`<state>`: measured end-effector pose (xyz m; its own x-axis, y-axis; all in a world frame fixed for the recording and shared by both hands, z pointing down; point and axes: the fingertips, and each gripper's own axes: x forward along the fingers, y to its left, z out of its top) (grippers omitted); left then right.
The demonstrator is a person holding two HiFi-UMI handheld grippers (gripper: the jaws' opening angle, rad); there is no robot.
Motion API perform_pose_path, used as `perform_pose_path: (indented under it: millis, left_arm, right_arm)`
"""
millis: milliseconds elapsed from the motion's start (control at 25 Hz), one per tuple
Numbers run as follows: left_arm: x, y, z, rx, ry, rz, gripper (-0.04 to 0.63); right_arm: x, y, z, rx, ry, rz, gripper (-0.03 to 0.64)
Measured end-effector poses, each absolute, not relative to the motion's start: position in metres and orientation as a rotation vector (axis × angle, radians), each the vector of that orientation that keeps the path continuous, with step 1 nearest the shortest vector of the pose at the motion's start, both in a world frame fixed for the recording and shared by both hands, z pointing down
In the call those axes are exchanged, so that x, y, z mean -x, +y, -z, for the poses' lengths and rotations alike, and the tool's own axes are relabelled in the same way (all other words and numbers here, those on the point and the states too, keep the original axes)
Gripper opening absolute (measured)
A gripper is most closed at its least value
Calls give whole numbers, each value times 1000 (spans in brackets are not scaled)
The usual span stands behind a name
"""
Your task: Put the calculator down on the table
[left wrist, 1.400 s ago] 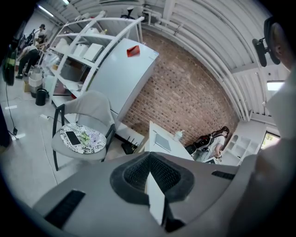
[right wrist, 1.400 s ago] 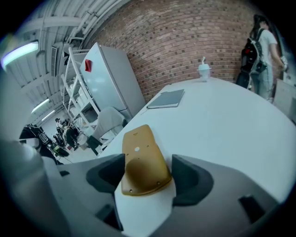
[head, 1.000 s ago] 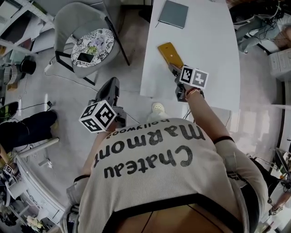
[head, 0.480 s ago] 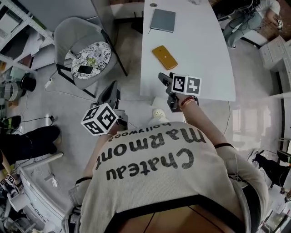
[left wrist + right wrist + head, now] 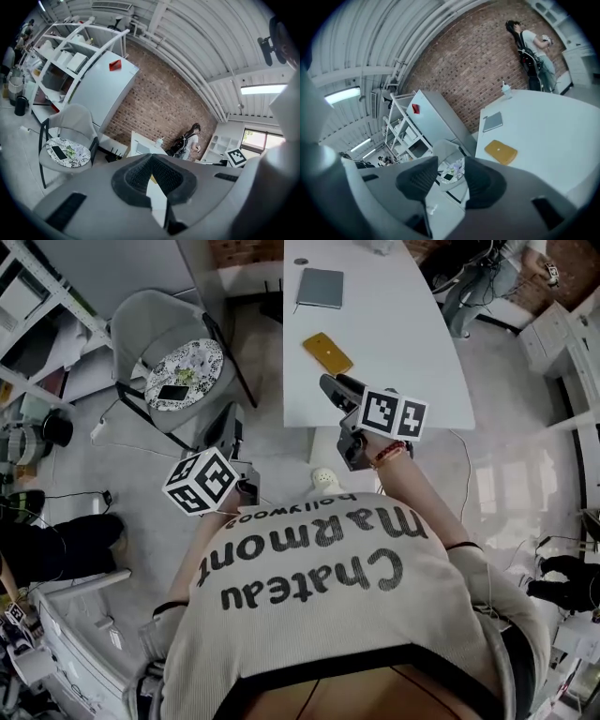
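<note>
Head view: the flat yellow calculator (image 5: 327, 354) lies on the white bench (image 5: 412, 352), at eleven o'clock from the right gripper (image 5: 331, 383). Its jaws, narrowly apart and empty, have just been closing; the left gripper (image 5: 231, 420) is pressed together, empty.

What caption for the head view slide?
Calculator lies on the white table; right gripper hovers near it, its empty jaws having just been closing.

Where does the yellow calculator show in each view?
Head view: the calculator lies on the white table, upper centre.
Left gripper view: mostly hidden by the jaws; only what seems a yellow sliver of it shows between them.
Right gripper view: right of centre, flat on the table.
Shared landmark: the grey notebook, beyond it on the same table.
</note>
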<state>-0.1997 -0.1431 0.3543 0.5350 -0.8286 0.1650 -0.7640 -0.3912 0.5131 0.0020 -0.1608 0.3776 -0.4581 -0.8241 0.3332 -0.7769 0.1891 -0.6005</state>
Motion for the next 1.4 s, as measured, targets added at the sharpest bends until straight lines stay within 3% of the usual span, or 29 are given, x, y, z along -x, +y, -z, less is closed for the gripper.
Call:
perform_pose_path:
  millis: [560, 840, 1400]
  left_arm:
    - [187, -85, -336, -2322, -1217, 174, 2]
    - [174, -71, -327, -2332, -1226, 179, 2]
    - [141, -85, -323, -2263, -1374, 198, 2]
  right_arm:
    - [-13, -82, -323, 1564, 2335, 778, 83]
    - [-22, -72, -309, 1574, 2353, 638, -6]
    - [-58, -108, -307, 1617, 2546, 592, 2]
